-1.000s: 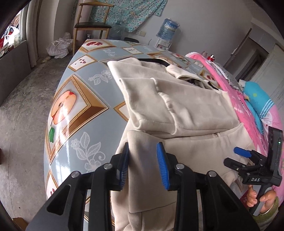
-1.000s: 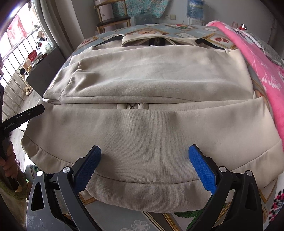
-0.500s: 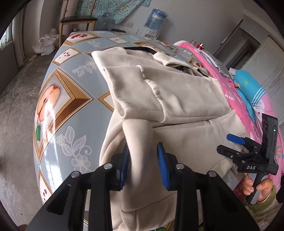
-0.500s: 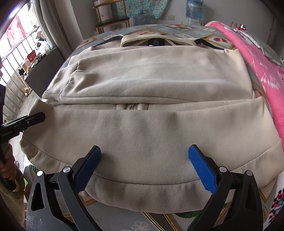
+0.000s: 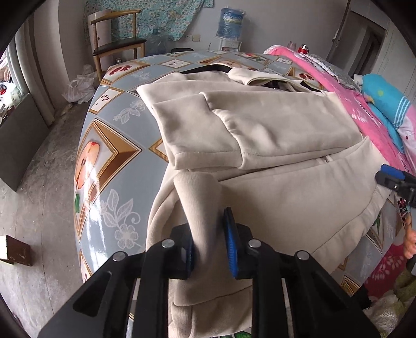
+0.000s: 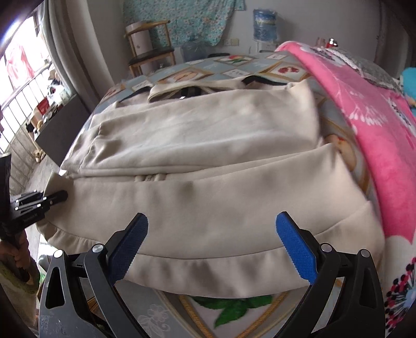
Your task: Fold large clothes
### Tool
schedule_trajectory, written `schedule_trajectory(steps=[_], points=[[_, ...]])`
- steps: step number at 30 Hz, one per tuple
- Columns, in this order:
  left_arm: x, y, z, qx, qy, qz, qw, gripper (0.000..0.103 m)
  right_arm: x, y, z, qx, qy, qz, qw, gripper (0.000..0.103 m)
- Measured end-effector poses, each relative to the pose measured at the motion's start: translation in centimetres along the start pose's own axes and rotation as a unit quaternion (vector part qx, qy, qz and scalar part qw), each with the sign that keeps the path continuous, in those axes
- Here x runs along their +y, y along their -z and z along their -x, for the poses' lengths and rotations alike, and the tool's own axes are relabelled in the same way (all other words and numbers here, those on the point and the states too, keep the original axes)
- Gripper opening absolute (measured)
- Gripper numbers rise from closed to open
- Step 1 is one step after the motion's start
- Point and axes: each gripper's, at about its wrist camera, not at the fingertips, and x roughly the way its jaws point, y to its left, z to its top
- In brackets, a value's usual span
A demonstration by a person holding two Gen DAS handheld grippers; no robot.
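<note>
Glossy fruit-patterned tablecloth [image 5: 109, 161] under beige jacket [image 5: 273, 130]; wooden chair [image 5: 117, 44] beyond.

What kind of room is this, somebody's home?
Probably a lived-in room at home: a table with a fruit-patterned cover, a pink blanket, a wooden chair and a water dispenser bottle by the wall.

The left gripper [image 5: 209, 244] is angled downward, its jaws closing on a fold of cloth. The right gripper [image 6: 212, 245] is held with jaws spread wide, nothing gripped.

Both wrist views close over jacket [image 5: 273, 135]
</note>
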Motion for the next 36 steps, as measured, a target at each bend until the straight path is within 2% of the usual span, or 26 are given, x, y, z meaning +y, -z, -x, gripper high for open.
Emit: schedule_trajectory(steps=[3, 5, 11, 12, 14, 18, 21, 24, 27, 29, 36], points=[[-0.6, 0.0, -0.1, -0.001, -0.022, -0.01, 0.9997, 0.019, -3.9, -1.8, 1.0, -0.019, 0.028, -0.016, 0.999, 0.096], [-0.9, 0.1, -0.1, -0.002, -0.033, -0.016, 0.9993, 0.019, -6.5, -3.1, 1.0, -0.031, 0.022, -0.026, 0.999, 0.094], [-0.9, 0.1, -0.1, -0.002, -0.041, -0.011, 0.9991, 0.019, -13.5, -5.2, -3.2, 0.014, -0.01, -0.095, 0.995, 0.062], [-0.9, 0.1, -0.2, -0.001, -0.041, -0.01, 0.9991, 0.019, -14.0, -5.2, -4.0, 0.026, -0.024, -0.105, 0.994, 0.055], [-1.0, 0.0, -0.2, 0.0, -0.044, -0.01, 0.999, 0.019, -14.3, -4.9, -4.8, 0.039, -0.05, -0.117, 0.991, 0.05], [-1.3, 0.0, -0.2, 0.001, -0.05, -0.013, 0.9987, 0.019, -13.1, -4.7, -3.6, 0.036, -0.047, -0.088, 0.994, 0.041], [-1.5, -0.1, -0.3, 0.003, -0.053, -0.014, 0.9985, 0.019, -11.4, -4.4, -1.7, 0.019, -0.038, -0.048, 0.998, 0.041], [-1.6, -0.1, -0.3, 0.004, -0.056, -0.016, 0.9983, 0.019, -10.7, -4.2, -0.2, 0.005, -0.055, -0.025, 0.998, 0.041], [-1.6, -0.1, -0.3, 0.004, -0.056, -0.016, 0.9983, 0.019, -10.1, -4.0, -0.1, 0.01, -0.069, -0.001, 0.998, 0.041], [-1.6, -0.1, -0.3, 0.004, -0.056, -0.016, 0.9983, 0.019, -10.2, -4.1, -0.7, 0.016, -0.06, -0.002, 0.998, 0.042], [-1.6, -0.1, -0.3, 0.004, -0.053, -0.015, 0.9985, 0.019, -12.3, -4.3, -3.5, 0.04, -0.087, -0.055, 0.994, 0.042]])
